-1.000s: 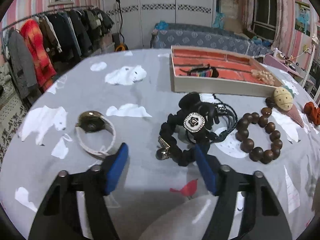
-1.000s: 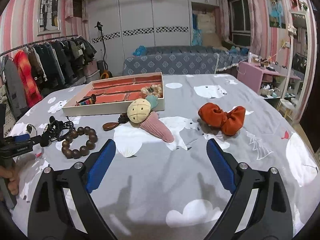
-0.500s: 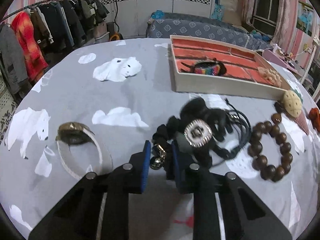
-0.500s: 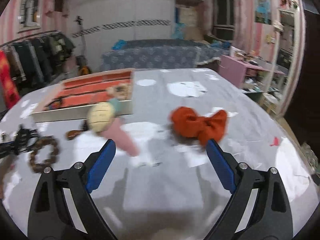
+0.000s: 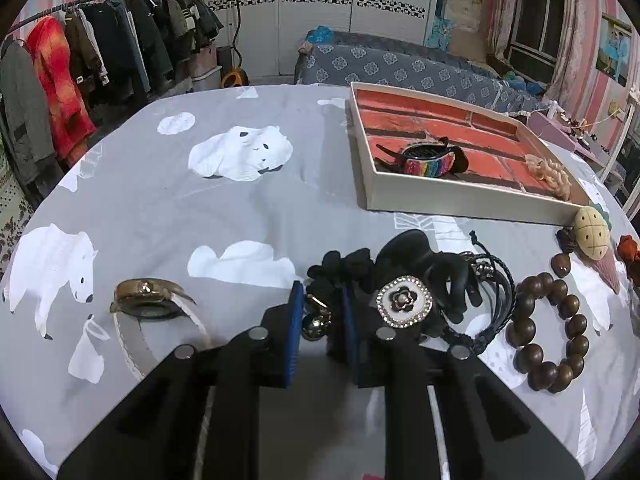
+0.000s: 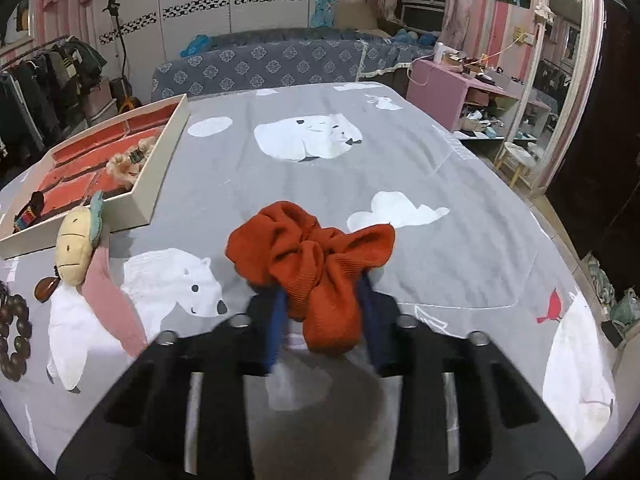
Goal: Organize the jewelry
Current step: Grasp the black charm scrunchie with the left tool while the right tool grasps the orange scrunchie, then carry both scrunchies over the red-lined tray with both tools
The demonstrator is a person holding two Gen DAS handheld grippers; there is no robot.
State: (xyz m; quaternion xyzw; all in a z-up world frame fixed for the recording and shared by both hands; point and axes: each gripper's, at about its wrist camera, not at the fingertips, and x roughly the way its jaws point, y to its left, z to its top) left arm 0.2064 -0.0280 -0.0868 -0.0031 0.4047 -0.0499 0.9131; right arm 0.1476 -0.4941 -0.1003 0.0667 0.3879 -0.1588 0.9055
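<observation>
- Your left gripper (image 5: pixel 320 320) is clamping the black scrunchie (image 5: pixel 340 268) by its gold charm.
- Your right gripper (image 6: pixel 322 320) is closing on the orange bow scrunchie (image 6: pixel 312 256), pads pressing it.

Left gripper (image 5: pixel 320 320): jaws clamped on black fabric scrunchie (image 5: pixel 340 268) at its small gold bell. Round white flower brooch (image 5: pixel 405 301) just beside, brown wooden bead bracelet (image 5: pixel 548 332) to its right, gold-cased watch (image 5: pixel 146 300) left. Cream tray with red lining (image 5: pixel 460 196) behind, on grey polar-bear bedsheet (image 5: pixel 240 208).

Dim indoor light, fisheye-warped dark corners
</observation>
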